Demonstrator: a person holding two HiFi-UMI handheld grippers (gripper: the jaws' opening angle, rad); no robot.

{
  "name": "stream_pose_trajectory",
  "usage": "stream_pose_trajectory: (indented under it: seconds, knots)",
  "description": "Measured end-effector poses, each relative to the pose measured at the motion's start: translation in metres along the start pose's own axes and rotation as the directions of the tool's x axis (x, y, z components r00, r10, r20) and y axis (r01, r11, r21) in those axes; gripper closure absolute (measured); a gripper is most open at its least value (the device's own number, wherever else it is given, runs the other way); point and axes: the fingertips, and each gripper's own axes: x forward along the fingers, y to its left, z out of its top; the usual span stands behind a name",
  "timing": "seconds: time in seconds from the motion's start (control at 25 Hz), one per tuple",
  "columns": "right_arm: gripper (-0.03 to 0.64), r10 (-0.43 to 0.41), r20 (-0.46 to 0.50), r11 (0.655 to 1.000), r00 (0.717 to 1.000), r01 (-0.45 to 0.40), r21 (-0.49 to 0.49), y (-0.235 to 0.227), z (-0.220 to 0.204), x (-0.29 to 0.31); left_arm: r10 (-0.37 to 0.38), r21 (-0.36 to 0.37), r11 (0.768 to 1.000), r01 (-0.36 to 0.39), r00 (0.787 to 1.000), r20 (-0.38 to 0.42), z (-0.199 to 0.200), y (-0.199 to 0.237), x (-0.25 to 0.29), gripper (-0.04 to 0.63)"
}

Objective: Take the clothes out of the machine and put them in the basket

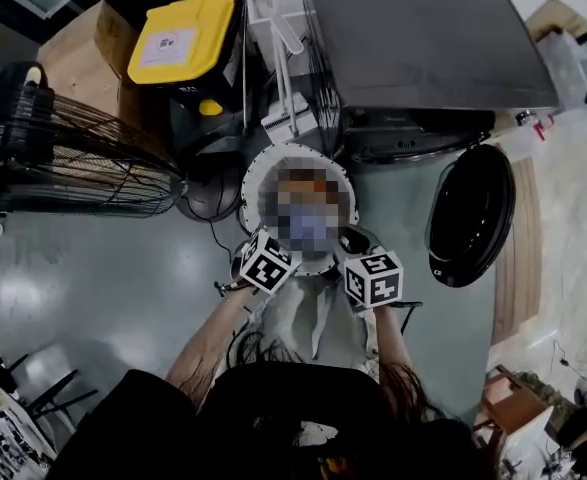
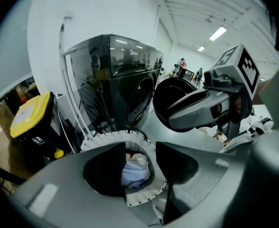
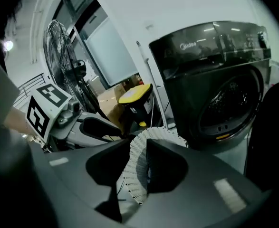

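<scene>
The white perforated basket (image 1: 251, 176) stands on the grey floor in front of the black washing machine (image 1: 423, 38), whose round door (image 1: 470, 215) hangs open to the right. Light blue and white clothes (image 2: 135, 171) lie inside the basket (image 2: 140, 198). Both grippers hover side by side above the basket's near rim. My left gripper (image 2: 140, 148) (image 1: 266, 261) has its jaws apart with nothing between them. My right gripper (image 3: 138, 144) (image 1: 373, 278) shows a narrower gap, also with nothing in it, and the basket's rim (image 3: 137, 175) lies beyond.
A black bin with a yellow lid (image 1: 183, 38) and a cardboard box (image 1: 83, 53) stand at the back left. A large wire-caged fan (image 1: 63, 158) fills the left side. White pipes (image 1: 283, 78) rise beside the machine. Cables run across the floor near the basket.
</scene>
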Motion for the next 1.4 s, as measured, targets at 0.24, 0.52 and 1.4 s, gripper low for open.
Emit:
stream_pose_trajectory:
  seconds: [0.24, 0.52, 1.4]
  knots:
    - [0.5, 0.014, 0.11, 0.999, 0.994, -0.008, -0.048, 0.023, 0.052, -0.048, 0.021, -0.021, 1.0, -0.018, 0.992, 0.122, 0.038, -0.006, -0.043, 0.399]
    - [0.5, 0.003, 0.206, 0.998, 0.979, 0.01, -0.062, 0.052, 0.085, -0.103, -0.011, 0.011, 1.0, 0.009, 0.981, 0.195, 0.052, -0.033, -0.089, 0.402]
    - [0.504, 0.189, 0.37, 0.981, 0.91, -0.193, -0.026, 0.11, 0.079, -0.218, 0.115, -0.071, 0.993, -0.095, 0.914, 0.389, 0.069, -0.12, -0.203, 0.462]
